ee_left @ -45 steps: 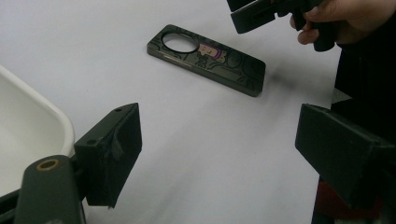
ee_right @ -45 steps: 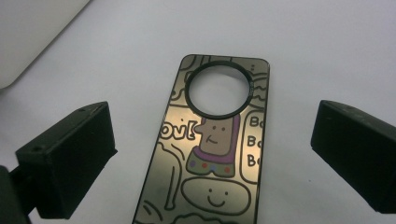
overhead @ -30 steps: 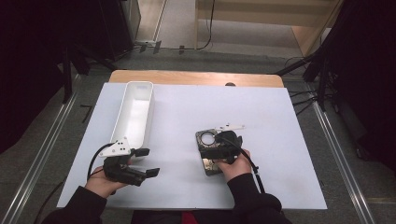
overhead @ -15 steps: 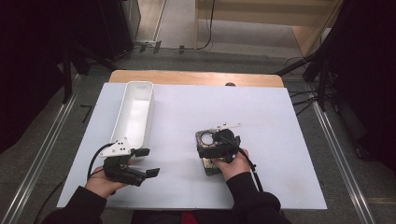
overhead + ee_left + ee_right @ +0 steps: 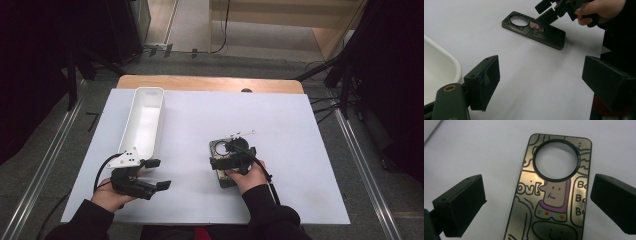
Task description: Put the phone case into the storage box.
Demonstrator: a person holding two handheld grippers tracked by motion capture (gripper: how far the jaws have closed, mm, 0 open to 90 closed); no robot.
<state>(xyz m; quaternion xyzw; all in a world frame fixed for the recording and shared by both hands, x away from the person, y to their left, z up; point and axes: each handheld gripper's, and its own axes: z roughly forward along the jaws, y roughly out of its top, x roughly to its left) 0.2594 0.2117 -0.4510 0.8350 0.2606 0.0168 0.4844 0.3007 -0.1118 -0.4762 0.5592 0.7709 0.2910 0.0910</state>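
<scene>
A dark phone case (image 5: pixel 554 195) printed with cartoon figures lies flat on the white table, its round camera hole at the far end. The same case (image 5: pixel 228 181) sits right of the table's centre, partly under my right hand. My right gripper (image 5: pixel 540 195) hovers open just above it, one jaw to each side and neither touching. From the left gripper view, the case (image 5: pixel 534 30) lies ahead with the right gripper (image 5: pixel 549 11) over its middle. My left gripper (image 5: pixel 159 174) is open and empty near the front left, pointing right; its own view shows the left gripper (image 5: pixel 541 75) with bare table between its jaws.
A long white tray (image 5: pixel 131 120) with nothing in it runs front to back on the left, its near end right beside the left gripper. The white table cover (image 5: pixel 295 125) ends at a wooden strip (image 5: pixel 210 82) at the back. Dark stands and cables surround the table.
The right gripper has edged slightly to the left over the phone case. The left gripper has stayed where it was.
</scene>
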